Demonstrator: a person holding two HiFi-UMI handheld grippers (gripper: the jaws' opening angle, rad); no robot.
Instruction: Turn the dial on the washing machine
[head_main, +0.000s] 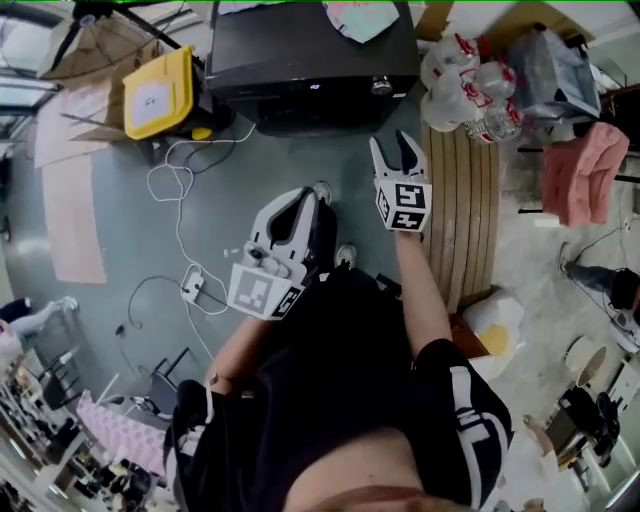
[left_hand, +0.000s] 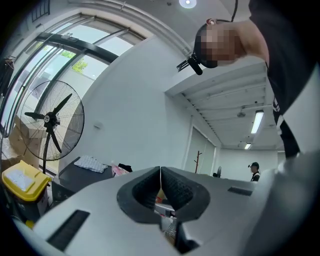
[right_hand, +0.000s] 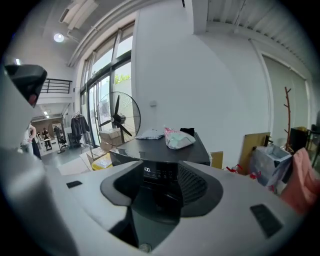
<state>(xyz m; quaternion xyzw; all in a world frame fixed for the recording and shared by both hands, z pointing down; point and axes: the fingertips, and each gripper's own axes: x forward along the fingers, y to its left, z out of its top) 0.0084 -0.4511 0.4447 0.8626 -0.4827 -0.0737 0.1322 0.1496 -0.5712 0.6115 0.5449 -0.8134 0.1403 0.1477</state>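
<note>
The dark washing machine (head_main: 310, 50) stands ahead of me, with a small round dial (head_main: 380, 86) at its front edge. My right gripper (head_main: 392, 146) points at the machine a short way in front of it, apart from the dial. In the right gripper view its jaws (right_hand: 162, 182) stand open with nothing between them, framing the machine's lit control panel (right_hand: 159, 172). My left gripper (head_main: 303, 197) hangs lower and to the left, over the floor. In the left gripper view it (left_hand: 160, 173) is shut, pads meeting, empty.
A yellow box (head_main: 160, 92) and white cables (head_main: 180, 200) lie on the floor left of the machine. A slatted wooden board (head_main: 462, 200), bags of bottles (head_main: 470, 85) and a pink cloth (head_main: 585, 170) are at the right. A standing fan (right_hand: 118, 120) is beyond the machine.
</note>
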